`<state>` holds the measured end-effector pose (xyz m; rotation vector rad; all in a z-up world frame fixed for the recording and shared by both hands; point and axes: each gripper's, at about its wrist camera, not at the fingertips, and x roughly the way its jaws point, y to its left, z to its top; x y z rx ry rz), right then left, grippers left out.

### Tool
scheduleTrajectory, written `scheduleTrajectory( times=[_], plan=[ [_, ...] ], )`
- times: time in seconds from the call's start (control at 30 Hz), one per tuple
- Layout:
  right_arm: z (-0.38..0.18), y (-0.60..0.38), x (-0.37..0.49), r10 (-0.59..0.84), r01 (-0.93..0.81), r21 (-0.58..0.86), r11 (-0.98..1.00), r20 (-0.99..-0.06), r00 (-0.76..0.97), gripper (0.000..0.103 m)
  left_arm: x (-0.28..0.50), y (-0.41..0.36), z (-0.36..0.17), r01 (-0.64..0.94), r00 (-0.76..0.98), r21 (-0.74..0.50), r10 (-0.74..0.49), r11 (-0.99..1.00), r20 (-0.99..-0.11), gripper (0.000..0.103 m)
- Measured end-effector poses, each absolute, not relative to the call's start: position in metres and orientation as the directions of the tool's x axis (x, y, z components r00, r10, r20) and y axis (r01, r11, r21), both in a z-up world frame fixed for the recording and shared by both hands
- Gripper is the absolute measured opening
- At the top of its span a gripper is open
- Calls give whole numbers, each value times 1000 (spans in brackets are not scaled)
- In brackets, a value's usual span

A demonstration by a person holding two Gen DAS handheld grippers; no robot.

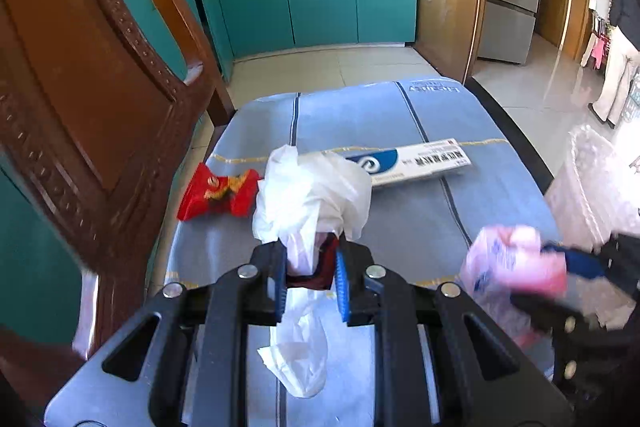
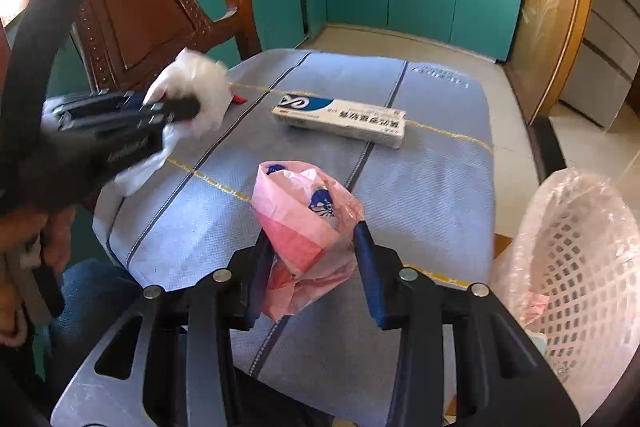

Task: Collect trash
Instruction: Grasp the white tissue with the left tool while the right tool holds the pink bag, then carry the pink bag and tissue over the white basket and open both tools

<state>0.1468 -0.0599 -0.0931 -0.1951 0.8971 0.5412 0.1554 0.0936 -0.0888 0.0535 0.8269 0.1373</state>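
Both grippers are loaded and nothing they carry has reached the bin yet. In the left wrist view the left gripper (image 1: 311, 273) is clamped narrow on a crumpled white plastic bag (image 1: 316, 193), at the centre of the frame, with a tail hanging below the jaws. In the right wrist view the right gripper (image 2: 316, 247) grips a pink plastic bag (image 2: 304, 215) at lower centre, its pads pressing the bag's sides. The lined waste basket (image 2: 576, 251) stands at the right edge, beside the bench (image 2: 440, 187) with its blue cloth; a scrap of pink seems to lie inside already. Still left on the cloth: a red snack wrapper (image 1: 220, 193) at centre left and a long white-and-blue box (image 2: 340, 119) at upper centre. By my judgement, about half remains.
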Motion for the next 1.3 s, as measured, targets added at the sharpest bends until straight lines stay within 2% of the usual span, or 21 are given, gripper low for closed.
scheduleTrajectory(
  times=[0.17, 0.43, 0.73, 0.93, 1.1, 1.3],
  plan=[
    [-85, -65, 142, 319, -495, 9, 869, -775, 546, 41, 138, 86, -89, -79, 672, 76, 109, 994, -732, 20],
    [-99, -64, 144, 316, -494, 31, 869, -802, 507, 41, 118, 84, -101, -77, 642, 69, 102, 995, -760, 20],
    [-55, -109, 142, 298, -411, 23, 911, -726, 620, 41, 110, 69, -83, -56, 674, 80, 97, 995, -732, 20],
    [-37, -191, 138, 219, -273, 34, 962, -694, 686, 41, 112, 25, -70, 58, 693, 52, -3, 997, -721, 20],
    [-57, -270, 135, 143, -118, 86, 989, -724, 674, 41, 116, -32, -63, 189, 687, 29, -111, 981, -718, 20],
    [-81, -304, 131, 98, -40, 94, 995, -758, 645, 41, 129, -101, -60, 334, 646, -18, -243, 942, -723, 20]
  ],
)
